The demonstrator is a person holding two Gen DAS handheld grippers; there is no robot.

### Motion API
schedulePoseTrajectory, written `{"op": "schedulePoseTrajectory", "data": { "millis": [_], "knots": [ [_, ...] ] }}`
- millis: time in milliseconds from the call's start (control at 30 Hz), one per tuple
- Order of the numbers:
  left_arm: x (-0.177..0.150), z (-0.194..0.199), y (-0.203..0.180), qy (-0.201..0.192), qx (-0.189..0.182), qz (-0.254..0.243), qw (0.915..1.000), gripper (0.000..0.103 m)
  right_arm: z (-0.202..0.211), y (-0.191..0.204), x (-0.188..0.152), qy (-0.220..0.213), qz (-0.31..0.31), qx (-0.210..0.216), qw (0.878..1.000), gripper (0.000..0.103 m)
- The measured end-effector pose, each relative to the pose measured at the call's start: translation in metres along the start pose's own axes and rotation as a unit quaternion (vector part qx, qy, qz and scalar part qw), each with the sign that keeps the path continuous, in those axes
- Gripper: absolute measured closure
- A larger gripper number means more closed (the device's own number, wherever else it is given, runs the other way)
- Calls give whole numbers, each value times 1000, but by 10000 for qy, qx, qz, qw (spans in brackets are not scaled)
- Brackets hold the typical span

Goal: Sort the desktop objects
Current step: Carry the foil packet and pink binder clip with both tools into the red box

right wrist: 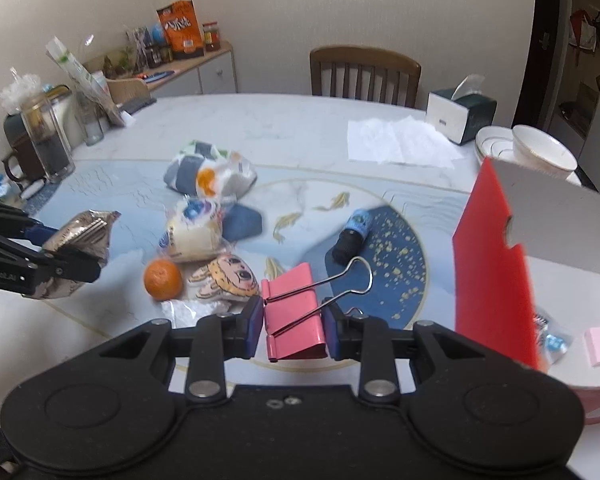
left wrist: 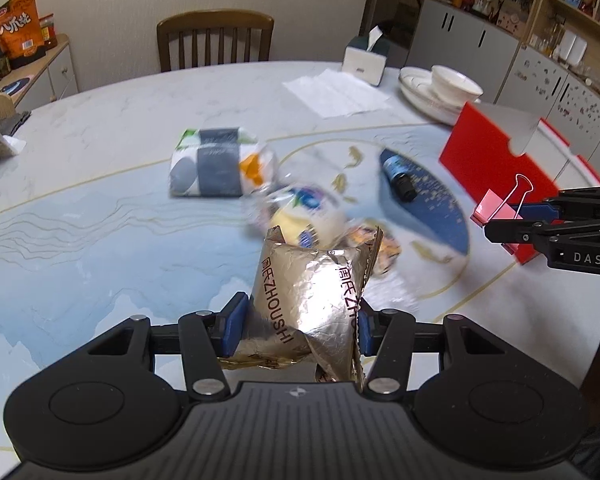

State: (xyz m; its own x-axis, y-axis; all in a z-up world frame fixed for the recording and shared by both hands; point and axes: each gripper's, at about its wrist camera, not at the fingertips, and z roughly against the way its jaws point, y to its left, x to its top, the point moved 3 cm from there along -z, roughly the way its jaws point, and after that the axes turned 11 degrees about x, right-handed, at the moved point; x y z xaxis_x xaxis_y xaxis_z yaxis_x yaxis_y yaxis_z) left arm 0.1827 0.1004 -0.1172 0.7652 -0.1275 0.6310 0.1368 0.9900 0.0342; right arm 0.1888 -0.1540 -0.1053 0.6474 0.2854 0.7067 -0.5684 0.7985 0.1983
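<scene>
Marble tabletop (right wrist: 292, 128) fills both views, loose items clustered mid-frame. We clamp our left gripper (left wrist: 300, 326) on a gold foil snack packet (left wrist: 312, 300), lifted clear for sorting, and our right gripper (right wrist: 294, 326) pinches a pink binder clip (right wrist: 294, 312) beside the red box (right wrist: 496, 264) at right, its likely destination.

Orange (right wrist: 162, 279) left of plush face (right wrist: 225, 281); bottle (right wrist: 352, 234) btwn plush & box (right wrist: 496, 264).
</scene>
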Motion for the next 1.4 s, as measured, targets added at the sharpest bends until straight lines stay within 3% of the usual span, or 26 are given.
{"op": "schedulePoseTrajectory", "data": {
  "millis": [500,1400],
  "knots": [
    [39,36,-81,-536,-405,-322,9972,52,75,-41,22,-568,-132,-56,9983,73],
    [95,18,-232,-799,-919,-1315,9838,52,137,-166,4,-880,-588,-592,9926,73]
  ]
}}
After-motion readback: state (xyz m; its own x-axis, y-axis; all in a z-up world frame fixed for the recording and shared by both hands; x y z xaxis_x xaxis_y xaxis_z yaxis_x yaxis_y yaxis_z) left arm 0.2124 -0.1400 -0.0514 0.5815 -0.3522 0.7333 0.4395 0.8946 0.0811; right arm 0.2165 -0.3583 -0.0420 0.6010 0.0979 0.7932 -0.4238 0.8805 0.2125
